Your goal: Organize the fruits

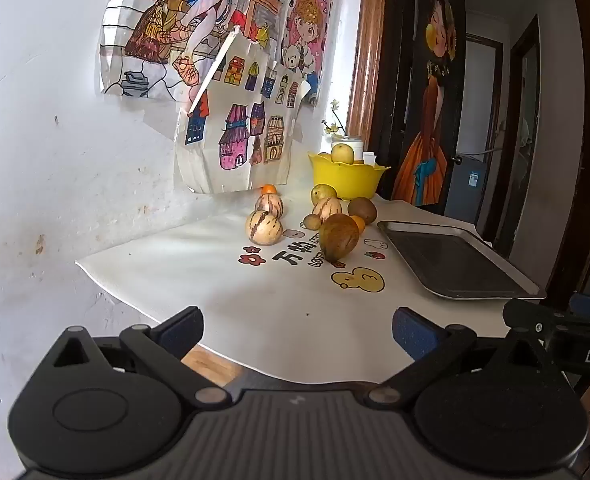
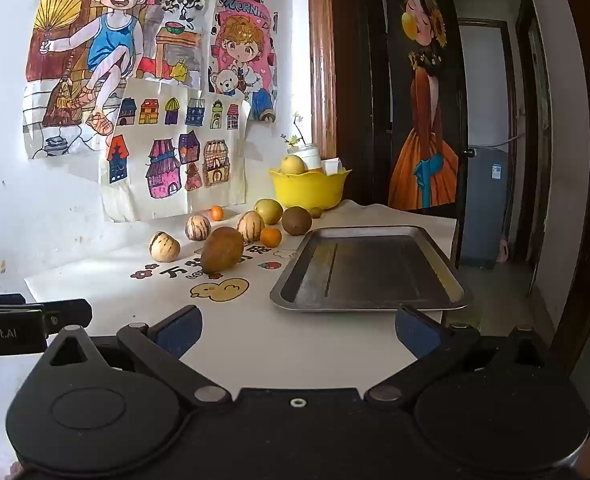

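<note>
Step in hand: the start, by my reading. No fruit is gripped, the metal tray [image 2: 369,268] lies bare, and both tools hang back at the near edge of the table [image 2: 255,336].
Left gripper [image 1: 297,330]: fingers spread wide, nothing between them, aimed along the table toward the fruit.
Right gripper [image 2: 299,330]: also spread wide and holding nothing, with the tray's near rim just ahead of its right finger.
Fruit: loose in a cluster toward the far edge, near the wall. The large brown fruit [image 2: 222,249] lies nearest, with a small orange [image 2: 271,237] just beside it.
Striped fruit: three pale ones; one [image 2: 164,246] sits apart to the left, the others further back.
Far row: a yellow-green fruit [image 2: 268,210] and a brown kiwi-like one [image 2: 296,220] near the yellow bowl [image 2: 309,188], which already holds a yellow fruit [image 2: 293,164].
Tray: right side of the table, well apart from neither cluster nor bowl.
Next move: probably a reach to the large brown fruit; it is rounded and tilted, so the fingers should close across its middle.
Uncertain: whether tray or bowl is the destination.
</note>
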`<state>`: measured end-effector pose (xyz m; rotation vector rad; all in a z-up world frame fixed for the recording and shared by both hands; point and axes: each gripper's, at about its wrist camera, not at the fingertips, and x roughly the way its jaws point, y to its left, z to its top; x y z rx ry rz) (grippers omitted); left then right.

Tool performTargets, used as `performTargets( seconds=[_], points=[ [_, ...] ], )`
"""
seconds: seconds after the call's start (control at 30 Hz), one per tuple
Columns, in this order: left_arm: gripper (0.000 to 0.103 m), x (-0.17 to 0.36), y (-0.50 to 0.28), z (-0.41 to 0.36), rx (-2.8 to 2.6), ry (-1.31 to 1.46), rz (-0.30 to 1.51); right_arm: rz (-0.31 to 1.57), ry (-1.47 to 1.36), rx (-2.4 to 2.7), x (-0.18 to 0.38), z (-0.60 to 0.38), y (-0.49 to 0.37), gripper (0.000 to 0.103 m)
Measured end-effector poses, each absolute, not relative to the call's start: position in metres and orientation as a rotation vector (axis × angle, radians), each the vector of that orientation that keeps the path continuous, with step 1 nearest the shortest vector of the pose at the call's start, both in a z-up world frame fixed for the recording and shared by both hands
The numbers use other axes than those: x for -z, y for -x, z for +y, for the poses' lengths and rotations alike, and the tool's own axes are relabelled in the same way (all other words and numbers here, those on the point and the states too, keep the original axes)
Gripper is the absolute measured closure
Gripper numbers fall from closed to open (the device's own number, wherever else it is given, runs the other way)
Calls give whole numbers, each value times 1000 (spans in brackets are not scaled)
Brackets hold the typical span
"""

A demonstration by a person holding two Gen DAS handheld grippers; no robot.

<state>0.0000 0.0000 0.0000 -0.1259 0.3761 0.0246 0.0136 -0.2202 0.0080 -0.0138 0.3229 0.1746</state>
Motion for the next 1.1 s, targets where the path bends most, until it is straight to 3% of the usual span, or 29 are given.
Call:
performTargets(
  seconds=[1.1],
  points=[
    [0,1,5,2,-30,127,384,331,17,-175,-6,-220,-15,1]
  ],
)
